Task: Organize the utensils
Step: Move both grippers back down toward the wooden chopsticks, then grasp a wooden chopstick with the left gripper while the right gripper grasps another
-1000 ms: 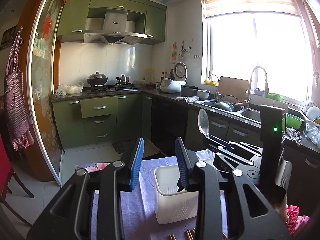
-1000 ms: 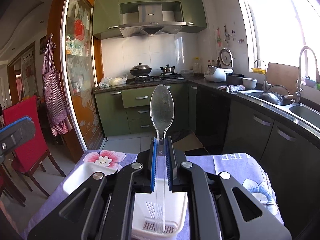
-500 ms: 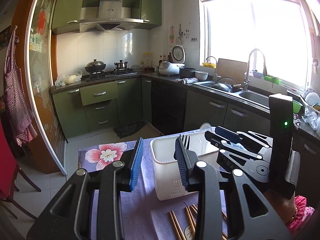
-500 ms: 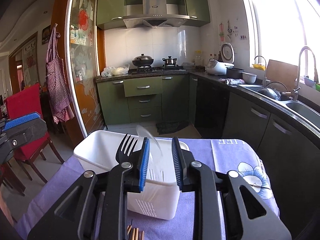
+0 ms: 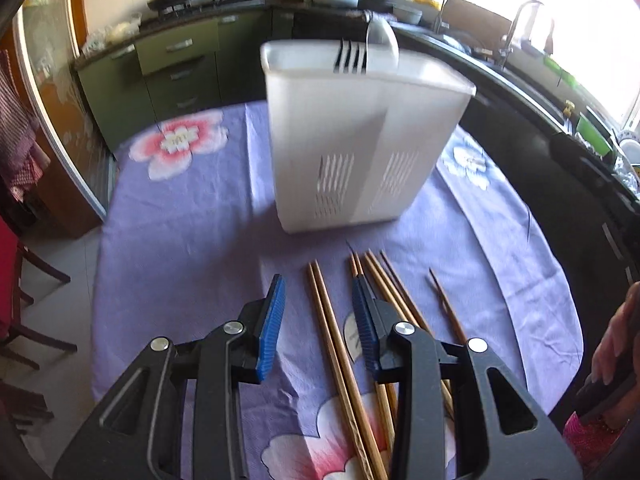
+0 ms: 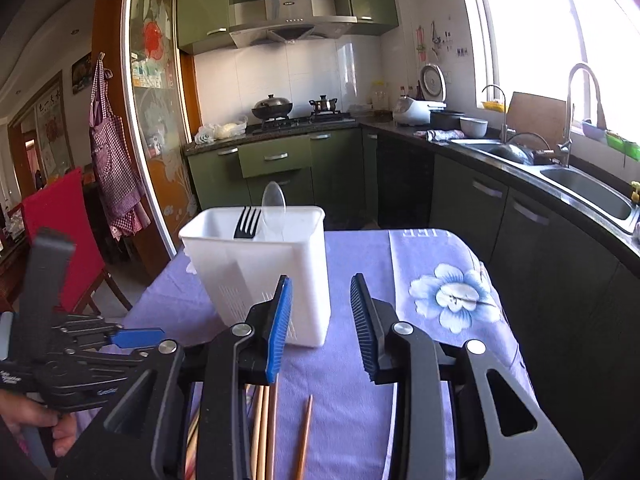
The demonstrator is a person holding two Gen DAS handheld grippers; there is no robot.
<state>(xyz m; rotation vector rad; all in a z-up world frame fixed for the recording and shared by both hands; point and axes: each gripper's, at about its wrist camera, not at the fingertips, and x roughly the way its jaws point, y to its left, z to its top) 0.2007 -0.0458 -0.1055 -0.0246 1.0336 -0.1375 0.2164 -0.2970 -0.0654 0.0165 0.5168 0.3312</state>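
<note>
- Table, covered with a purple floral cloth; fills the centre and lower part of the left wrist view and the lower centre of the right wrist view; kitchen cabinets and a sink run behind it along the upper and right edges.
- White utensil holder, upright on the cloth; upper centre of the left wrist view, blurred there; left of centre in the right wrist view, just beyond the right gripper's left pad.
- Left gripper, lower centre of its own view, pointing steeply down at the cloth; released, blue pads apart; a pair of chopsticks lies on the cloth in the gap, and whether either pad touches them cannot be told; the same gripper appears at the lower left edge of the right wrist view, gripped by a hand.
- Right gripper, lower centre of its view; released, nothing between its pads; its jaws have just been opening.
- Wooden chopsticks, loose on the cloth in front of the holder, lower centre of the left wrist view, roughly parallel; their ends also show at the bottom of the right wrist view.
- Black fork, tines up, standing in the holder.
- Clear spoon, bowl up, standing in the holder just right of the fork.
</note>
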